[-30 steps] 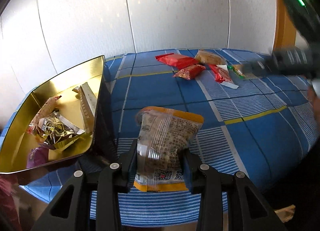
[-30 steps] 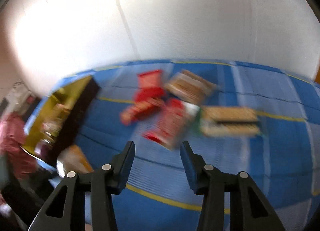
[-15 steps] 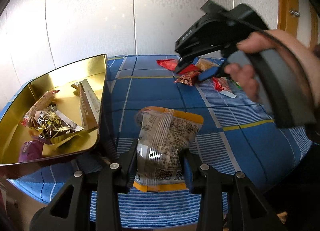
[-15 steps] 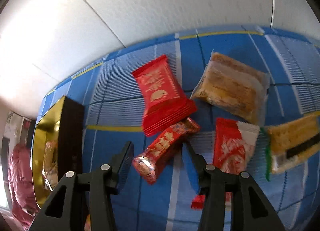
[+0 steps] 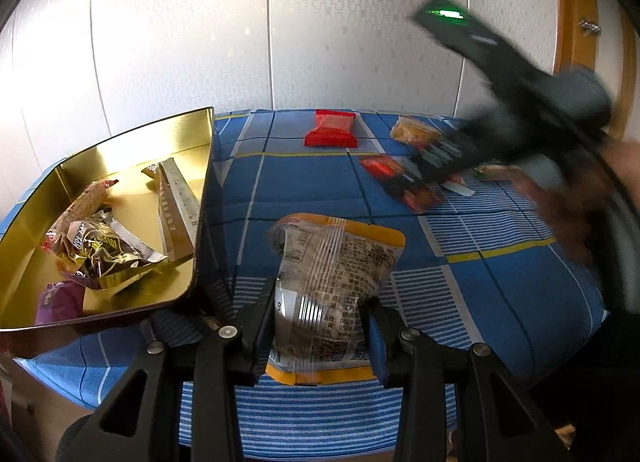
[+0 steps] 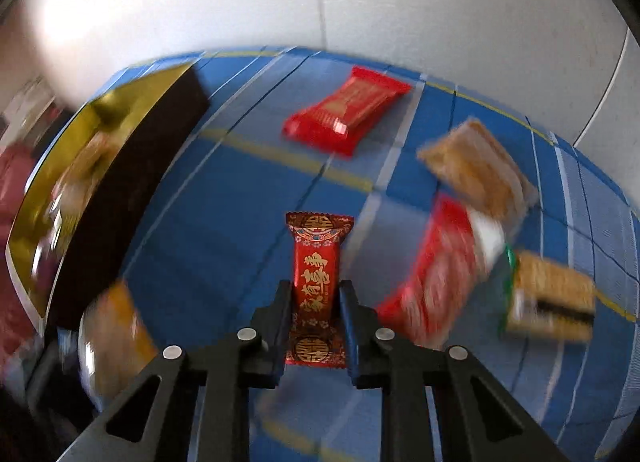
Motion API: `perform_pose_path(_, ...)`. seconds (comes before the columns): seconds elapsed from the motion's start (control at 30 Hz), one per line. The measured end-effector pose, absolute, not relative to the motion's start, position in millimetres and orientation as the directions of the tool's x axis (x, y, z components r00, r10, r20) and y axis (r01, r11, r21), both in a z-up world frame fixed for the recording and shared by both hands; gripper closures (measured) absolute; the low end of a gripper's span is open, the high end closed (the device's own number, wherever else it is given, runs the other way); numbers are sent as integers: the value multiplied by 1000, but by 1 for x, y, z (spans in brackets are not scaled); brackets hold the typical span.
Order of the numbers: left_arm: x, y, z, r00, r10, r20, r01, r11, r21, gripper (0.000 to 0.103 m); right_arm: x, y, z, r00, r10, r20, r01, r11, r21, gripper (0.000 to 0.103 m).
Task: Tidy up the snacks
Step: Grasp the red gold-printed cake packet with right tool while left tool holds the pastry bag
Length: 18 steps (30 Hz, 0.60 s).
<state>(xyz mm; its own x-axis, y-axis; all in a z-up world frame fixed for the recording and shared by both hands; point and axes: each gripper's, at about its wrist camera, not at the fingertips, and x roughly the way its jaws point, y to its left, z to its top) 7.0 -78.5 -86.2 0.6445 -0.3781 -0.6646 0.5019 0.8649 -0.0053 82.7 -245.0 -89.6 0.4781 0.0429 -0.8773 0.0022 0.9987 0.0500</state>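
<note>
Left wrist view: the left gripper is clamped on a clear snack bag with orange ends, its fingers pressing both sides of the lower half, held just above the blue checked cloth beside the gold tin. The tin sits at the left and holds several wrapped snacks, among them a dark foil packet and a long brown bar. Further back on the cloth lies a flat red packet. The right gripper appears here blurred, reaching in from the right. In the right wrist view, the right gripper is closed tight on a small red candy with gold characters, which stands upright between the pads. Around it on the cloth lie a red-and-white packet, a tan cracker pack and a second cracker pack with a green edge.
</note>
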Motion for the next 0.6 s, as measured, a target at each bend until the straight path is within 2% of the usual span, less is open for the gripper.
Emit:
perform_pose_path(0.27,4,-82,-87,652,-366,-664,502,865,17,63,12,-254,-91,525,-11,-851,-15,1000,-22,80)
perform_pose_path(0.6,8,-87,-88,646,-329,-689,500,864,56,64,-4,-256,-94,600,-15,-800,-6,1000,-23,78)
